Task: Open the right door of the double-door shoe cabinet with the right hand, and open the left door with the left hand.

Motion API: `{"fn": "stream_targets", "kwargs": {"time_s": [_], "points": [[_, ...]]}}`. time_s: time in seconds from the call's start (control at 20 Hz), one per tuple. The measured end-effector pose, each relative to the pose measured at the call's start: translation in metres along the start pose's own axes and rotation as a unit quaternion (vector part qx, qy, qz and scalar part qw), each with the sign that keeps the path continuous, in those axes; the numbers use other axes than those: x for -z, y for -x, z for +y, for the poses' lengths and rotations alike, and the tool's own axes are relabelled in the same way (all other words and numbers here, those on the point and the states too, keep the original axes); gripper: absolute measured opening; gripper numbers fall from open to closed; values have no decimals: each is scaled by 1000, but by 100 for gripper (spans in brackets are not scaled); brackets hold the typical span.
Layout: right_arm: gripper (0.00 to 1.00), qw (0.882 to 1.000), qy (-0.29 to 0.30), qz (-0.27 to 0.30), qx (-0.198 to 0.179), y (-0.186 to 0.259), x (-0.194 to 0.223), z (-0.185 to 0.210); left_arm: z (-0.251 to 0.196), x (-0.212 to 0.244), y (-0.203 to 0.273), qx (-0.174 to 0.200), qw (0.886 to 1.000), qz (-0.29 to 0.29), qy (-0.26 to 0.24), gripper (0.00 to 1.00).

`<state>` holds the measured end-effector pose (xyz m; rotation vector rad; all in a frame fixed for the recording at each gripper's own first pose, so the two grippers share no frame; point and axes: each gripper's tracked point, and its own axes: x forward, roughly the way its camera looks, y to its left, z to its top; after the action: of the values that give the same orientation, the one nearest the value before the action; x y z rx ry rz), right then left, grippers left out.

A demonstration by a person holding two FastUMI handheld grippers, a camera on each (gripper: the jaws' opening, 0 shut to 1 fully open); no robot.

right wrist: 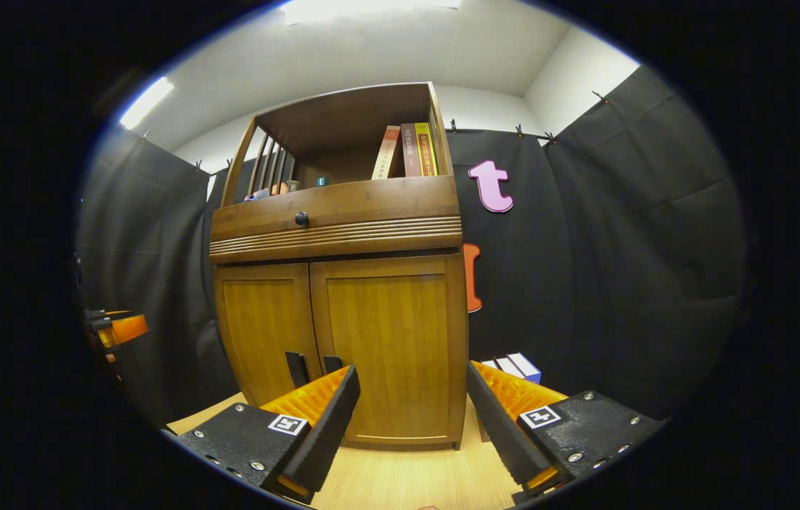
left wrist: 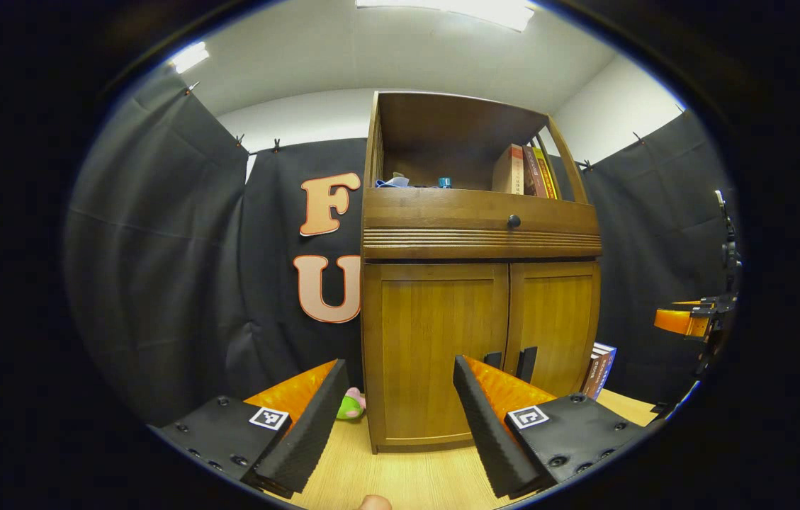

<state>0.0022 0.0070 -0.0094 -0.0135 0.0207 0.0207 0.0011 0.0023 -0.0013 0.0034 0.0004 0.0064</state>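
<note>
The shoe cabinet (right wrist: 343, 283) is warm honey-brown wood with fine grain lines. Its left door (left wrist: 435, 340) and right door (right wrist: 389, 340) are the same brown, and each has a small black handle (left wrist: 526, 363). The drawer above has a round black knob (left wrist: 514, 221) and thin grooved stripes. The books (right wrist: 410, 150) on the open shelf are tan, dark red and yellow. The surface (left wrist: 400, 474) is pale yellow wood. A small toy (left wrist: 351, 406) beside the cabinet is green and pink.

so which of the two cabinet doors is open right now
Neither: the left door and right door both sit flush and shut, handles meeting at the centre.
</note>
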Motion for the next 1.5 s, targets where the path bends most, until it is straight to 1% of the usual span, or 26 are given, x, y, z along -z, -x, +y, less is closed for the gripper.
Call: {"fn": "stream_targets", "kwargs": {"time_s": [0.05,0.1,0.3,0.35,0.45,0.6,0.75,0.85,1.0,1.15,1.2,1.5], "points": [[93,1000,2,0,3,-2,1,-1,1,0,0,-1,1000,0,1,99],[93,1000,0,2,4,-3,3,0,1,1,0,0,1000,-1,0,97],[93,1000,-7,10,1,-9,10,4,4,2,0,-1,1000,1,-3,96],[93,1000,-6,11,1,-11,11,7,5,2,0,-2,1000,1,-4,99],[93,1000,-3,16,-2,-13,15,13,7,2,-1,-4,1000,1,-4,97],[93,1000,2,22,-9,-19,21,25,11,5,-2,-7,1000,2,-5,97],[93,999,5,27,-18,-26,28,41,15,6,-3,-10,1000,4,-5,97],[93,999,6,32,-26,-34,36,54,19,6,-4,-13,1000,4,-5,95],[93,998,8,43,-36,-47,53,71,25,10,-3,-18,1000,7,-7,99],[94,997,8,51,-48,-64,68,93,32,12,-5,-23,1000,7,-9,95],[93,997,10,57,-52,-70,74,100,35,14,-5,-25,1000,8,-9,97],[94,996,26,65,-63,-111,110,138,49,21,-8,-38,999,18,-13,95]]}}
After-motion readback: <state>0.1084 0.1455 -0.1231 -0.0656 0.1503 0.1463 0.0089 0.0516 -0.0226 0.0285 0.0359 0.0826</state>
